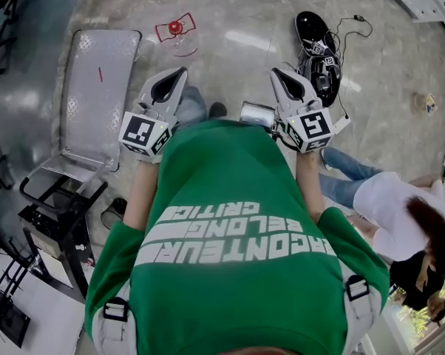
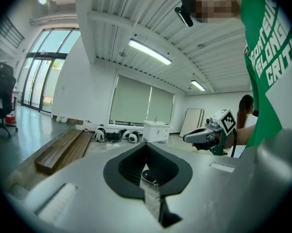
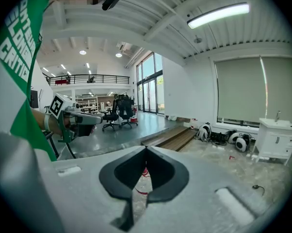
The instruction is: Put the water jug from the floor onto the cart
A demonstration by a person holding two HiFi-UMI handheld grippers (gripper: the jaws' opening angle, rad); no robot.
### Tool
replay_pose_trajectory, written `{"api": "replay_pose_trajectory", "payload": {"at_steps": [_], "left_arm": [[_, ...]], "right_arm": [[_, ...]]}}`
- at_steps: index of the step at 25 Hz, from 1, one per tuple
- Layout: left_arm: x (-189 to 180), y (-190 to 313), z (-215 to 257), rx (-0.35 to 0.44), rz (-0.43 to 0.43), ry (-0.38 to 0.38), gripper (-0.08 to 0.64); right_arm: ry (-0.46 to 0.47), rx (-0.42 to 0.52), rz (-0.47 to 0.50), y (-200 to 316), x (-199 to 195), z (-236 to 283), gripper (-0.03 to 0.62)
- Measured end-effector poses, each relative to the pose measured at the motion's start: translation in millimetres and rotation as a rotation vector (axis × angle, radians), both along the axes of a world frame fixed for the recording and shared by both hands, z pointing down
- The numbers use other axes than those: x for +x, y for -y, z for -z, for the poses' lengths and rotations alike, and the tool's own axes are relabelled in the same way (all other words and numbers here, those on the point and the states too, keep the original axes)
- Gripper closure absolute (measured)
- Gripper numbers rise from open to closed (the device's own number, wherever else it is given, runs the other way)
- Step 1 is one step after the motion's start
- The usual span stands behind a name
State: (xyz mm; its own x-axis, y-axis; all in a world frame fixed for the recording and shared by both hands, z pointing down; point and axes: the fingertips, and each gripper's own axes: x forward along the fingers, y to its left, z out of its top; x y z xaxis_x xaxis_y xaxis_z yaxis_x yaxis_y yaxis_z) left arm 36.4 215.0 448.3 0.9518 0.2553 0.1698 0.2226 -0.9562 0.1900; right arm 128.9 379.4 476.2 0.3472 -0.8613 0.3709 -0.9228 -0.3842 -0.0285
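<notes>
The water jug [image 1: 175, 34], clear with a red cap and handle, stands on the pale floor ahead of me. Through the right gripper's jaws a slice of the jug [image 3: 145, 181] shows with its red cap. The cart [image 1: 97, 87] is a flat metal platform at the left, its handle end toward me. My left gripper [image 1: 181, 72] hovers beside the cart's right edge, short of the jug, jaws shut and empty. My right gripper [image 1: 276, 72] is level with it further right, also shut on nothing. Each gripper sees the other: right gripper [image 2: 209, 135], left gripper [image 3: 73, 118].
Black headgear with cables [image 1: 318, 50] lies on the floor at the right. A person [image 1: 400, 205] sits low at the right edge. Dark racks and chair legs [image 1: 45, 220] crowd the left. A wooden platform [image 2: 63, 152] and a white cabinet [image 2: 156, 131] stand further off.
</notes>
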Motion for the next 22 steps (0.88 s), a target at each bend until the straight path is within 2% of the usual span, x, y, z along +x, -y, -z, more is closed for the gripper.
{"api": "replay_pose_trajectory", "payload": {"at_steps": [4, 9, 22], "left_arm": [[9, 5, 6, -0.020, -0.011, -0.031, 0.545], [11, 23, -5, -0.035, -0.003, -0.017, 0.545], [59, 130, -20, -0.072, 0.058, -0.013, 0.545]], "right_arm": [[0.038, 0.015, -0.001, 11, 11, 0, 0.598], [0.035, 0.006, 0.008, 37, 21, 0, 0.598], [0.033, -0.062, 0.061, 137, 82, -6, 0.598]]}}
